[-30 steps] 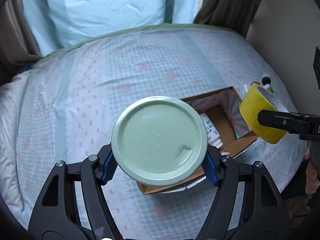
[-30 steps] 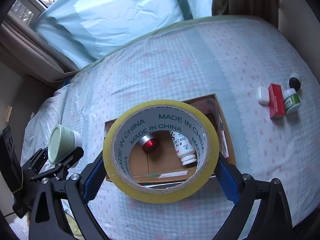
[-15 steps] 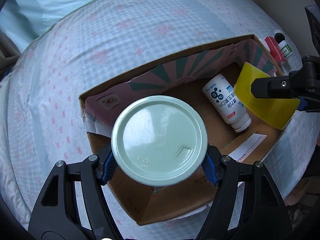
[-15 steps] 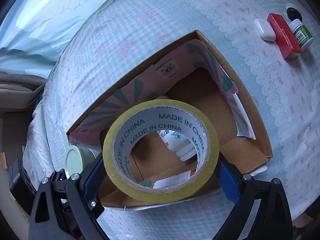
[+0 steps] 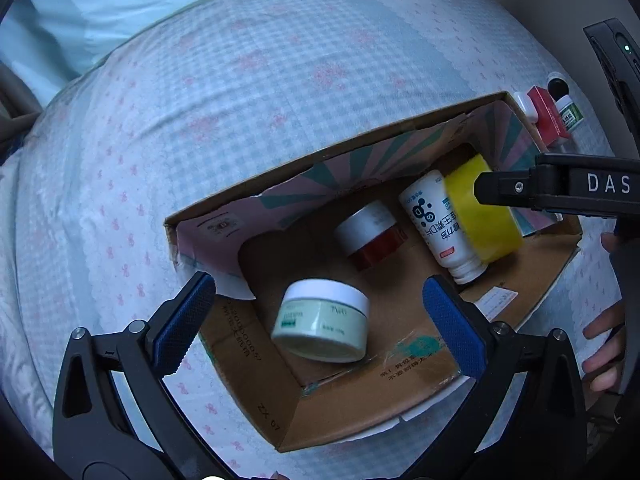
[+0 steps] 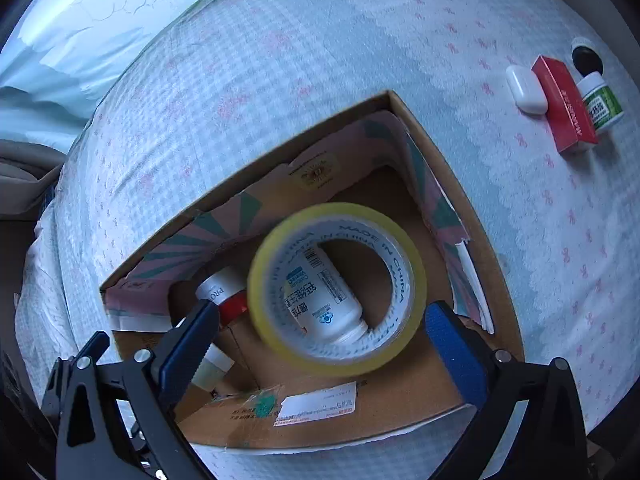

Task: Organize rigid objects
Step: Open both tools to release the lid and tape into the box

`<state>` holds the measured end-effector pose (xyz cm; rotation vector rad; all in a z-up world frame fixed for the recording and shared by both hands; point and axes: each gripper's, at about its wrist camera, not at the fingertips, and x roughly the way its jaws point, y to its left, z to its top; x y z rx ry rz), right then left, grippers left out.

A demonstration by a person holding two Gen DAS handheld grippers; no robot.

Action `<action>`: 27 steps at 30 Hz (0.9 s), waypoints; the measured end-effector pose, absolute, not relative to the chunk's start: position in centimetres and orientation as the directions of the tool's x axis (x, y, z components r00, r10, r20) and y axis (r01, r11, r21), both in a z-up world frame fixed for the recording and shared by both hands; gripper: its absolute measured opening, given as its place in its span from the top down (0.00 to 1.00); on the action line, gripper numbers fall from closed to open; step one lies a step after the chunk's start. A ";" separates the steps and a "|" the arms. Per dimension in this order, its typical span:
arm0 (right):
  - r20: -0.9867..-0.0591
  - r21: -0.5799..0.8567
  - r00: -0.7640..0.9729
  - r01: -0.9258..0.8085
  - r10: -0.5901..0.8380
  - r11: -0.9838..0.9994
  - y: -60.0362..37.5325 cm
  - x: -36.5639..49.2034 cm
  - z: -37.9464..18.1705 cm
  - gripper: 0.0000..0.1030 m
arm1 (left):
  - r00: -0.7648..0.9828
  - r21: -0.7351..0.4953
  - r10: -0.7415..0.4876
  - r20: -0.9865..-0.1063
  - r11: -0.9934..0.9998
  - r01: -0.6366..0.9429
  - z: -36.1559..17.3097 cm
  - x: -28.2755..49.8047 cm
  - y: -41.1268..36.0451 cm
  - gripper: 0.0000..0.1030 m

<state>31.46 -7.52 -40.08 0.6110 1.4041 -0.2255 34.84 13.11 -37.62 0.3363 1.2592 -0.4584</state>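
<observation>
An open cardboard box [image 5: 256, 380] lies on the checked bedspread. Inside it a pale green jar [image 5: 320, 324] rests tilted on the floor, free of my left gripper [image 5: 318, 320]. That gripper's jaws are opening wide above the jar and touch nothing. The yellow tape roll [image 6: 264, 280] looks blurred and loose inside the box [image 6: 472, 240], clear of both pads. My right gripper [image 6: 324, 344] hangs over it, jaws opening. A white bottle [image 6: 320, 292] lies under the roll, and a red jar [image 5: 372, 236] lies beside it.
On the bedspread right of the box sit a white case [image 6: 526, 90], a red carton [image 6: 564, 108], a green-labelled bottle [image 6: 600, 104] and a black cap [image 6: 586, 60]. A person's fingers [image 5: 604, 344] show at the right edge. A pale blue pillow [image 6: 100, 20] lies beyond.
Both grippers came down over the box. The left one let go of the green jar and the right one let go of the tape roll; both things are now inside the box.
</observation>
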 end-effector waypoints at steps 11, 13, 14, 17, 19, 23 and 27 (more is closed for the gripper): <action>-0.963 0.269 0.124 0.486 0.239 0.831 -6.8 29.7 -39.2 0.00 | 0.201 -0.046 -0.153 -0.968 0.889 0.455 -36.7 33.3 14.1 0.00; -0.964 0.267 0.116 0.481 0.241 0.835 -6.8 29.3 -38.9 0.00 | 0.204 -0.048 -0.154 -0.967 0.895 0.444 -36.1 33.1 14.2 0.00; -0.964 0.266 0.113 0.478 0.242 0.837 -6.7 29.1 -38.6 0.00 | 0.210 -0.047 -0.154 -0.965 0.897 0.440 -35.7 33.1 14.4 0.00; -0.968 0.249 0.109 0.456 0.224 0.854 -6.3 28.6 -37.5 0.00 | 0.224 -0.053 -0.160 -0.961 0.905 0.422 -34.5 32.7 14.9 0.00; -0.970 0.241 0.113 0.433 0.214 0.868 -6.0 28.2 -36.4 0.00 | 0.231 -0.053 -0.159 -0.960 0.912 0.407 -33.6 32.3 15.3 0.00; -0.973 0.223 0.136 0.387 0.184 0.895 -5.7 27.1 -33.7 0.00 | 0.251 -0.045 -0.146 -0.957 0.928 0.371 -31.4 31.2 16.0 0.00; -0.977 0.181 0.172 0.332 0.129 0.926 -6.1 25.7 -30.3 0.00 | 0.292 -0.047 -0.152 -0.944 0.940 0.337 -28.3 29.7 16.4 0.00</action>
